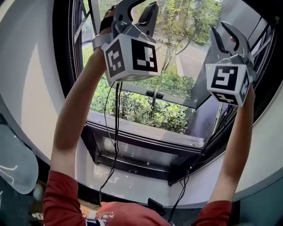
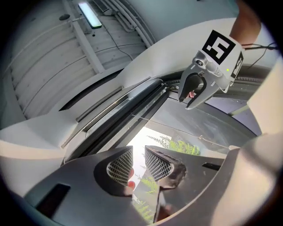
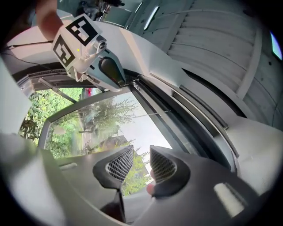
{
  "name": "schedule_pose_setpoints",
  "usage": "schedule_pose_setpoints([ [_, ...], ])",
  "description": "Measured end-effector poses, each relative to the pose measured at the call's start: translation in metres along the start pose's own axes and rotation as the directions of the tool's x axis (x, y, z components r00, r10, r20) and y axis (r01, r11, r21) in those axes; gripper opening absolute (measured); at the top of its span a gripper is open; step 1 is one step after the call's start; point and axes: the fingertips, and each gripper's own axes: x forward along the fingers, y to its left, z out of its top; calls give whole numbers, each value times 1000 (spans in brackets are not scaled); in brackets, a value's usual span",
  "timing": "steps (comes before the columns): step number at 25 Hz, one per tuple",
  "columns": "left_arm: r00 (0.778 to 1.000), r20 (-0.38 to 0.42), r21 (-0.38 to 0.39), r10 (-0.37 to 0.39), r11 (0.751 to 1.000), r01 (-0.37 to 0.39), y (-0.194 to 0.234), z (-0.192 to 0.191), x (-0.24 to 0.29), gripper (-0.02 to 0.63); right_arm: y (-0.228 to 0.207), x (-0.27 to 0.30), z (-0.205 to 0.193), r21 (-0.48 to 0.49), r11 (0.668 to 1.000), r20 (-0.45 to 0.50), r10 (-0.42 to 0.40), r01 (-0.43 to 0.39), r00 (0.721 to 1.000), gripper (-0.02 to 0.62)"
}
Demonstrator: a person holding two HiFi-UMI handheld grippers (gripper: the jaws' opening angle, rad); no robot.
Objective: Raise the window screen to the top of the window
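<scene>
Both grippers are held up in front of an open window (image 1: 146, 132) with green bushes outside. A grey cross rail with a small handle (image 1: 154, 93) spans the opening at mid height; I cannot tell whether mesh hangs from it. My left gripper (image 1: 137, 11) is above the rail's left part, jaws apart and nothing between them (image 2: 138, 152). My right gripper (image 1: 225, 37) is at the right side of the opening, also open and empty (image 3: 141, 152). Neither touches the rail. Each gripper view looks up at the dark top frame (image 2: 132, 110) and at the other gripper (image 2: 191, 95) (image 3: 117, 77).
Black cables (image 1: 116, 123) hang from the left gripper down past the sill. The tilted glass sash (image 1: 208, 57) stands at the right. White curved wall surrounds the dark window frame (image 1: 66, 66). A ceiling light (image 2: 90, 15) is overhead.
</scene>
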Motion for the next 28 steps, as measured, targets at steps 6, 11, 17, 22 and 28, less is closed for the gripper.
schedule_pose_setpoints([
  [6,1000,-20,-144,0,990,-3,-11,-25,-31,87,18,-34,20,124,992,70,-21,12,997,124],
  [11,1000,-30,-240,-1,971,-7,-31,-41,-63,87,47,-61,16,143,989,68,16,-25,998,124],
  [17,999,-34,-301,-42,953,30,-50,-40,-92,87,77,-83,14,198,979,82,41,-57,996,126],
  [22,997,-34,-367,-65,929,48,-66,-46,-122,87,95,-110,10,294,955,93,15,-42,996,126],
  [28,994,-55,-396,-98,916,68,-92,-58,-161,87,127,-148,3,468,881,113,12,-63,994,126],
])
